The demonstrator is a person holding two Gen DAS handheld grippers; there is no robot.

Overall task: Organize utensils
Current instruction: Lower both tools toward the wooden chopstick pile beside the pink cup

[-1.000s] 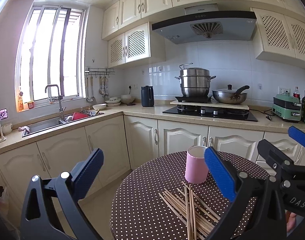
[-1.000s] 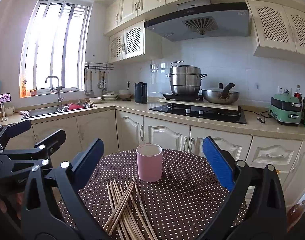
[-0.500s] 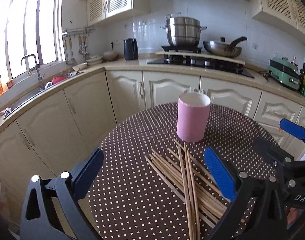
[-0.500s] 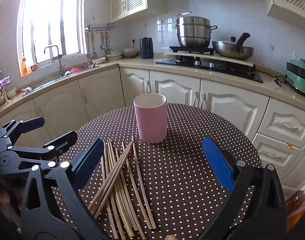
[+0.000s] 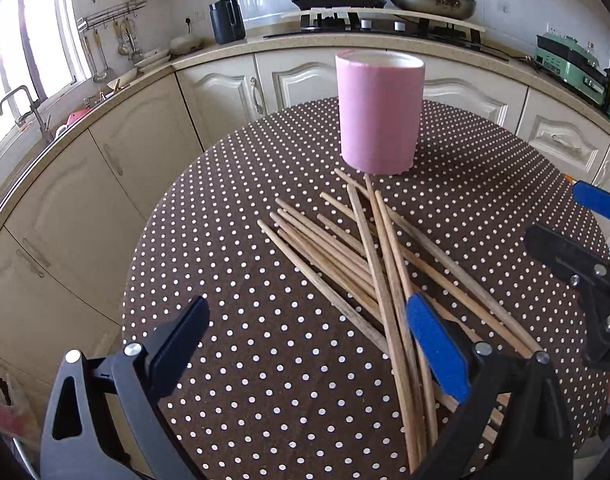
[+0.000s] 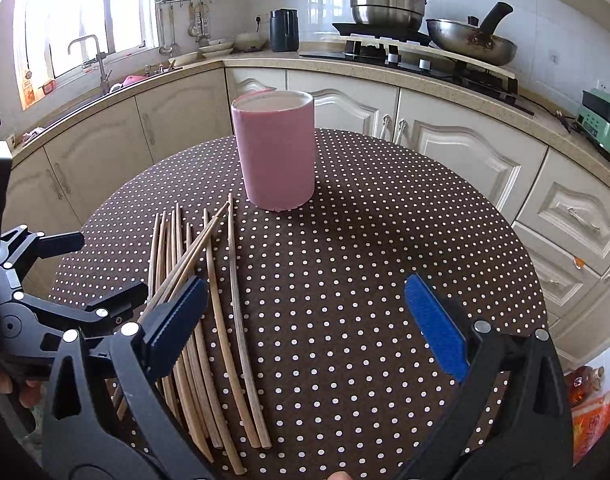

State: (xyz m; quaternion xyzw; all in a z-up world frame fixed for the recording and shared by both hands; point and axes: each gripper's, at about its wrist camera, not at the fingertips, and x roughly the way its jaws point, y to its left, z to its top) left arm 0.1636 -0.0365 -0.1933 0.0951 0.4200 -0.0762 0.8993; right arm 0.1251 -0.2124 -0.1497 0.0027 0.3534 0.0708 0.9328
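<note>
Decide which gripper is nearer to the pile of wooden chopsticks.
Left. The left gripper hangs right over the chopsticks, one finger above them. The right gripper hovers over bare tablecloth beside them.

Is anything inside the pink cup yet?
Only a strip of the pink cup's pale inner wall shows below the rim, with nothing sticking out. The bottom is hidden by the wall. The chopsticks all lie on the table.

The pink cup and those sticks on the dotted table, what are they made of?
The pink cup looks like matte ceramic or plastic: smooth, dull wall with a paler inside; I cannot tell which. The sticks look like bare wood or bamboo: tan and unvarnished.
</note>
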